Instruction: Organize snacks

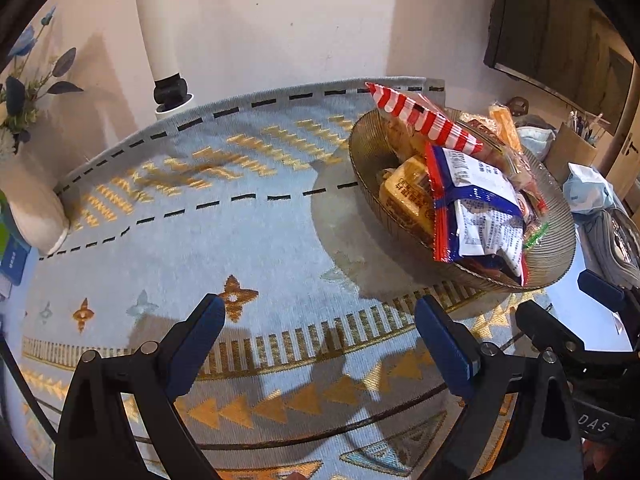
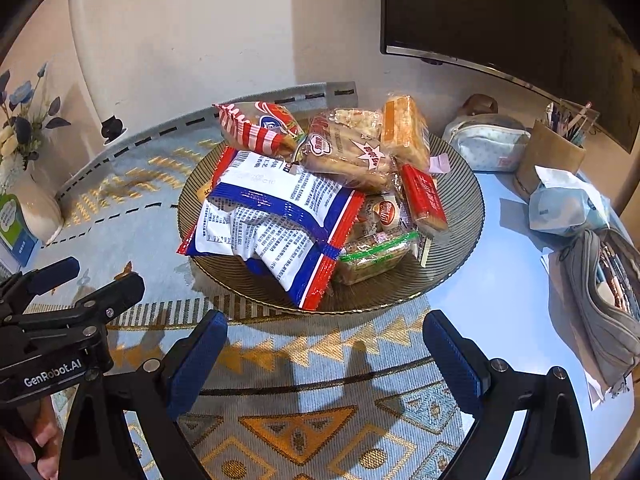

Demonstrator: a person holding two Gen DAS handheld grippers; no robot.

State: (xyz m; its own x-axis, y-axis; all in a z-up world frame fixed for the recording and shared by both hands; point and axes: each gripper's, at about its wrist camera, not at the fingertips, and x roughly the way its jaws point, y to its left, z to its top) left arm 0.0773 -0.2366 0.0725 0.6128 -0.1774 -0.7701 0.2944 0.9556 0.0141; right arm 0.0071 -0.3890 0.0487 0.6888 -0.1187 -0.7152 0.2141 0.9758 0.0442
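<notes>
Both my hand-held grippers are spread wide with nothing in them. The right hand-held gripper [image 2: 324, 344] hovers just short of the ribbed bowl [image 2: 460, 216], which sits straight ahead on the worktop's patterned cloth [image 2: 300, 400], piled with snack packets; the big blue-and-white packet [image 2: 276, 224] lies nearest. For the left hand-held gripper [image 1: 320, 332], that bowl [image 1: 556, 248] is ahead and off to the right.
</notes>
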